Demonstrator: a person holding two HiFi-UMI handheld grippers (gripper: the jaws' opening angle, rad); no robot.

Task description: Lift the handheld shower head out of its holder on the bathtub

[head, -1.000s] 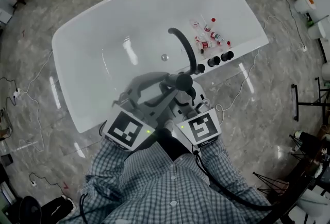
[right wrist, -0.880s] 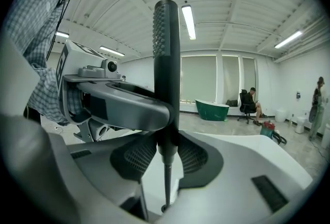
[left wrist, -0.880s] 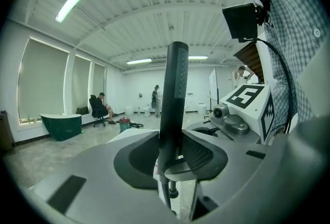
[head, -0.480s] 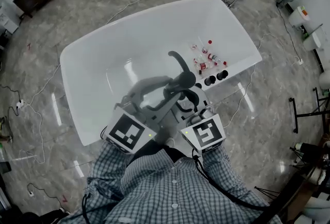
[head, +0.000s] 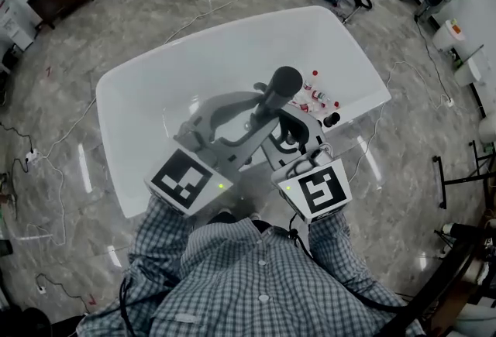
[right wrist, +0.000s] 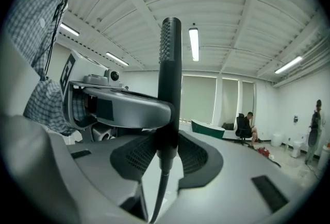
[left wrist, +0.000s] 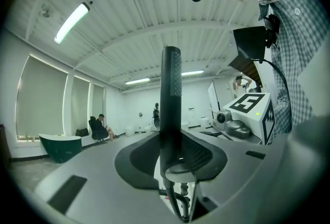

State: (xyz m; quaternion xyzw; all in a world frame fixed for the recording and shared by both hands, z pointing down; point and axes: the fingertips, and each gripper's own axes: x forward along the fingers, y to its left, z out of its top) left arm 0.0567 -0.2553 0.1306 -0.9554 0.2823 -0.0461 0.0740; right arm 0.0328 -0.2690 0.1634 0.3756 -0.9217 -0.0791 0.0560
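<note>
Both left hand-held gripper (left wrist: pixel 170 155), jaws just tightening, and right hand-held gripper (right wrist: pixel 166 148) clamping shower head (head: pixel 280 84), standing upright, spray end pointing up.

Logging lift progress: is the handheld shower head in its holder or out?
Out. The shower head stands upright above the bathtub, with only its hose hanging free beneath the handle.

Ceiling tubes (left wrist: pixel 71 23) are lighting my views brightly and evenly, glaring in streaks off the floor (head: pixel 84 166). My fisheye lenses are bending the edges and darkening the corners; close parts are blurring.
</note>
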